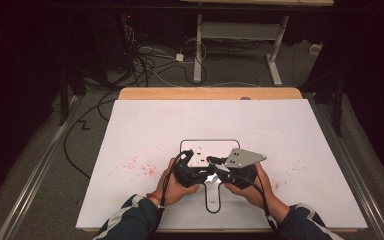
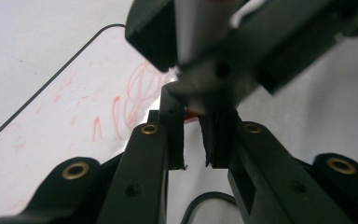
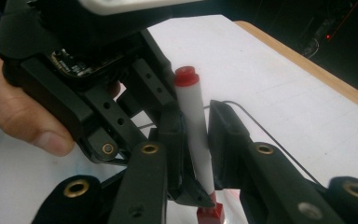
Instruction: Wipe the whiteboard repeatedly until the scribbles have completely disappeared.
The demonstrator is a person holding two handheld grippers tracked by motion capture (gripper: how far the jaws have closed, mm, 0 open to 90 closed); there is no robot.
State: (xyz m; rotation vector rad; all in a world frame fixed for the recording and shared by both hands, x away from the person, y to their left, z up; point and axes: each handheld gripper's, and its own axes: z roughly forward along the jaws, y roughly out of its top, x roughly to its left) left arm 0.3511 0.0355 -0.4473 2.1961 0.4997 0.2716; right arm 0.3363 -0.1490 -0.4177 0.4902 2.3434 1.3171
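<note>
A white marker (image 3: 193,126) with a red end stands upright between the jaws of my right gripper (image 3: 196,116), which is shut on its barrel. Its red cap (image 3: 209,215) points down at a small whiteboard (image 1: 200,146) with a dark rim and a handle. My left gripper (image 2: 193,121) faces the right gripper (image 2: 223,70) tip to tip, its jaws nearly together around a bit of red at the marker's lower end. From above, the left gripper (image 1: 196,171) and the right gripper (image 1: 219,167) meet over the board's near half. Red scribbles (image 2: 130,102) mark the board.
The board lies on a large white sheet (image 1: 290,130) covering a wooden table (image 1: 210,93). Faint red smears (image 1: 140,167) dot the sheet left of the hands. A hand (image 3: 23,116) grips the left gripper. Cables (image 1: 145,65) and a desk frame (image 1: 240,35) are on the floor beyond.
</note>
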